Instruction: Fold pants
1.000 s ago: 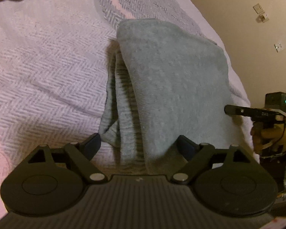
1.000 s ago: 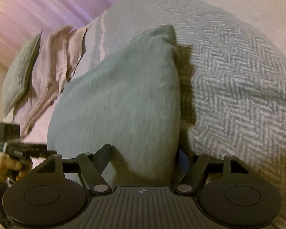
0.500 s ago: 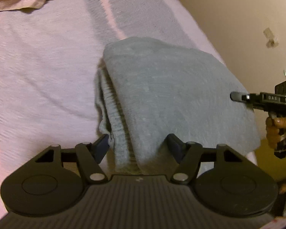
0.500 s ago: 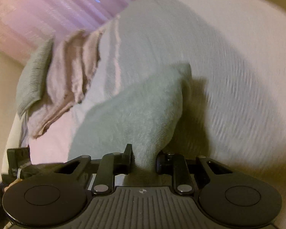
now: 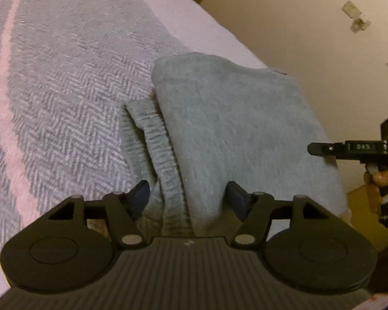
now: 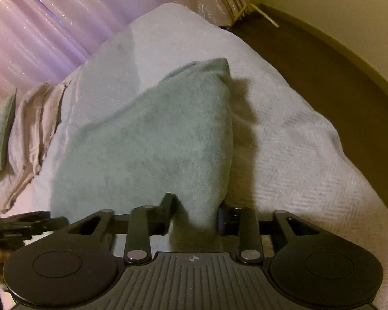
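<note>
I have the pants point(image 5: 232, 129) folded into a thick grey-green pad on the bed point(image 5: 64, 77), close to its edge, lying straight ahead of both tools and reaching away from them. The near edge runs across from one tool to the other, so my next move turns on keeping that edge level between the two. My left hand-held gripper point(image 5: 188, 199) is clamped at middling width on the corner with the ribbed waistband point(image 5: 165, 160). My right hand-held gripper point(image 6: 195, 211) has just been opening with the opposite corner between its jaws. Whether its pads press the cloth I cannot tell. The left view alone shows the stacked layers and the waistband. The right view alone shows the far tip standing proud with a shadow, the dark floor point(image 6: 323, 77) beyond, and crumpled pink cloth point(image 6: 36, 129) further up the bed.
</note>
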`<state>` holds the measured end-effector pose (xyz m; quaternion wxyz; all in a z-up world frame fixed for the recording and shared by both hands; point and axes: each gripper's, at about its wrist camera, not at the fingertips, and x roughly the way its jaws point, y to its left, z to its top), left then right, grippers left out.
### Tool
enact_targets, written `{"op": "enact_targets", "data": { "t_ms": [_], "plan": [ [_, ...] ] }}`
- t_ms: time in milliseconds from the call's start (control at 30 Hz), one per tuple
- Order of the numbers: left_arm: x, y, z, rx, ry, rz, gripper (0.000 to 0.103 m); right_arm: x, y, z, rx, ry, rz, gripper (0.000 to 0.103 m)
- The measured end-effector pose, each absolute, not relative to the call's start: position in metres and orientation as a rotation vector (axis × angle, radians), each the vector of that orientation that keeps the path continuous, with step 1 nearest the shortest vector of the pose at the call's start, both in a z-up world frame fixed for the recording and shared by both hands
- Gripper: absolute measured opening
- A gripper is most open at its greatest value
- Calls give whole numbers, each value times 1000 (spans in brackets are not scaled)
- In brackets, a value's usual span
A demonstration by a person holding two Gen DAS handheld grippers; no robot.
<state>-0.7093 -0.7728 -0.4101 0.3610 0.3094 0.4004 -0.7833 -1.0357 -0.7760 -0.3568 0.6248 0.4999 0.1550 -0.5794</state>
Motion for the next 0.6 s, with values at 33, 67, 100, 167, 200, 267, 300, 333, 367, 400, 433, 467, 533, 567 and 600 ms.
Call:
{"op": "enact_targets", "data": {
  "t_ms": [33, 67, 100, 167, 200, 267, 300, 333, 367, 400, 433, 467, 533, 567, 600],
  "plan": [
    [-700, -766, -407, 794, 1029, -2000, 61, -1034, -773, -353, 1134, 359, -1335, 46],
    [-701, -764, -401, 796, 1015, -1973, 59, -1028, -770, -347, 1114, 382, -1339, 52],
    [-702, -764, -395, 789, 997, -1945, 56, -1022, -765, -340, 1091, 409, -1341, 56],
    [-699, -749, -380, 740, 996, -1887, 56, -1012, -750, -327, 1055, 461, -1354, 60],
    [-694, -738, -372, 721, 995, -1860, 56, -1007, -743, -322, 1041, 478, -1363, 62],
    [-691, -716, -358, 701, 966, -1802, 56, -997, -725, -311, 1028, 499, -1384, 63],
    [-689, -704, -351, 693, 966, -1783, 58, -990, -716, -306, 1017, 520, -1391, 64],
    [-692, -695, -345, 684, 965, -1759, 62, -985, -708, -303, 1017, 535, -1393, 64],
    [-695, -689, -340, 678, 957, -1731, 65, -979, -700, -299, 1022, 551, -1394, 64],
    [-693, -681, -334, 669, 951, -1708, 69, -972, -691, -294, 1020, 569, -1392, 64],
    [-696, -668, -326, 665, 946, -1683, 76, -965, -684, -290, 1017, 586, -1392, 64],
    [-701, -658, -321, 674, 939, -1657, 79, -957, -677, -284, 1011, 601, -1397, 64],
    [-711, -639, -313, 701, 900, -1627, 88, -942, -661, -270, 990, 618, -1407, 64],
    [-718, -629, -311, 726, 885, -1618, 90, -935, -654, -263, 986, 621, -1416, 64],
    [-724, -620, -308, 755, 879, -1608, 93, -929, -647, -256, 990, 620, -1430, 64]
  ]
}}
